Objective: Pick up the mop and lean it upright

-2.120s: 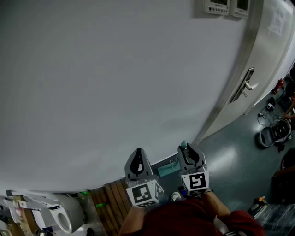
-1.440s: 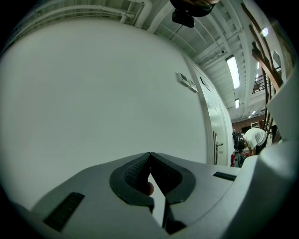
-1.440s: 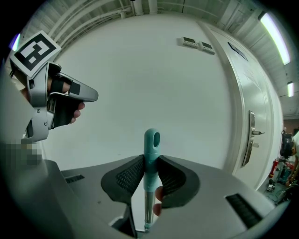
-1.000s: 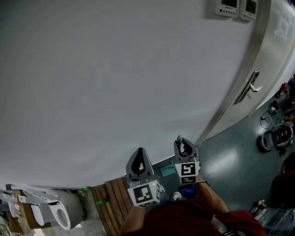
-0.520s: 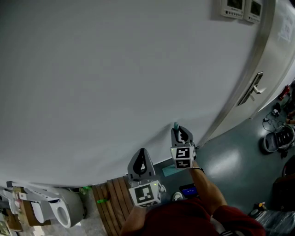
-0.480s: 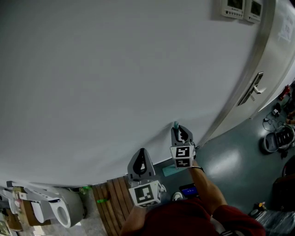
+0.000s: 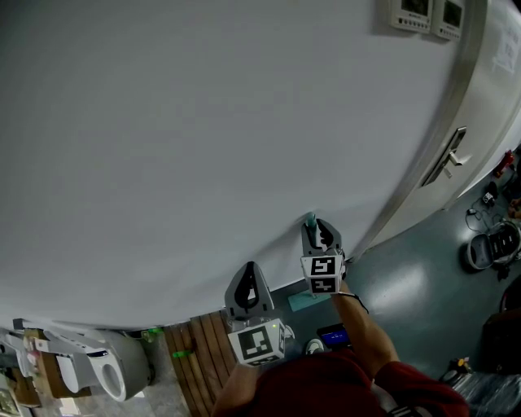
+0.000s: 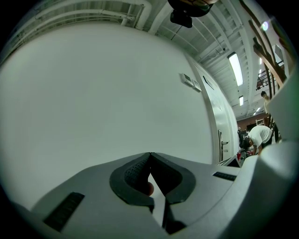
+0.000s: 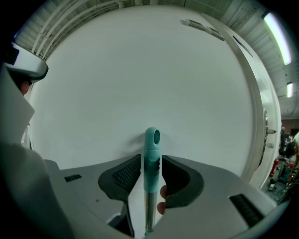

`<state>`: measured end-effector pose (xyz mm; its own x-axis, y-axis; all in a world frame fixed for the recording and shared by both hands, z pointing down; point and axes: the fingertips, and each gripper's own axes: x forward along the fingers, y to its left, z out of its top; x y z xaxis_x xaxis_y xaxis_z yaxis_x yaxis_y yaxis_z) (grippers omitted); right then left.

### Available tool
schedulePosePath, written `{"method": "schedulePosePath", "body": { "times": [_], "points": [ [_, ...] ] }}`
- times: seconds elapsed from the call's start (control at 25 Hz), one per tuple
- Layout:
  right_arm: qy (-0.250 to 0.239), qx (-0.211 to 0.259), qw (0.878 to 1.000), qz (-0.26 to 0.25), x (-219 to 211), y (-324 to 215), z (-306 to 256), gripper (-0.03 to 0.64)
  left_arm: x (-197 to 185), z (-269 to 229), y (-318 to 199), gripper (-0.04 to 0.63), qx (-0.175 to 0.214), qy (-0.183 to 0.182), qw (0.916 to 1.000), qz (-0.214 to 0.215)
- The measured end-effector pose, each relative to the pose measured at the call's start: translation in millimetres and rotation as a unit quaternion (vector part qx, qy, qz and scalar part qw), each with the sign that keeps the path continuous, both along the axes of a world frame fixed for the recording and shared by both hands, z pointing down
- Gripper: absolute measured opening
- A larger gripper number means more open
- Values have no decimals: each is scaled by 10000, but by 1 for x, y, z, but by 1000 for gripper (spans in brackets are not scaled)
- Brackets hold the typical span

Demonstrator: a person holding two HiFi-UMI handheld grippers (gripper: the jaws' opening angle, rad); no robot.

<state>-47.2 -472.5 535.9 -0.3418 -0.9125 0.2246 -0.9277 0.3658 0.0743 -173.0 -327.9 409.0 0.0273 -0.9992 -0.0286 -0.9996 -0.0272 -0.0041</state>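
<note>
The mop's teal handle end (image 9: pixel 152 154) stands upright between the fingers of my right gripper (image 9: pixel 151 161), its tip against the white wall (image 7: pixel 203 147). These jaws have just been opening, and a thin gap shows on each side of the handle. In the head view the handle tip (image 7: pixel 310 220) pokes up past the right gripper (image 7: pixel 319 231), and the teal mop head (image 7: pixel 308 301) lies on the floor below. My left gripper (image 7: pixel 248 277) hangs to the left, apart from the mop. Its fingertips (image 8: pixel 150 156) meet with nothing between them.
A door with a lever handle (image 7: pixel 450 155) is to the right of the mop. Two wall controllers (image 7: pixel 415 12) hang high up. Wooden slats (image 7: pixel 195 358) and a white appliance (image 7: pixel 89 379) lie at lower left. A round device (image 7: pixel 488 244) sits on the floor at right.
Since a second ago my right gripper has moved up the picture to the wall with the mop handle, then held still. Its jaws have spread slightly. The left gripper has not moved.
</note>
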Motion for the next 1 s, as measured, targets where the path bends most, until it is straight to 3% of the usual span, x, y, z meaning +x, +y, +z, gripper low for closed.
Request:
{"method": "schedulePosePath", "body": {
  "times": [0.16,0.64,1.0],
  "points": [
    [-167,-165,9997,-94,2,2,4,196,0,-1,0,14,0,10,10000,-23],
    [-284,-106,9995,-128,7,18,-5,199,6,0,-2,14,6,17,10000,66],
    [-541,204,9981,-230,20,73,-41,199,14,9,-5,12,-56,63,9998,166]
  ]
}}
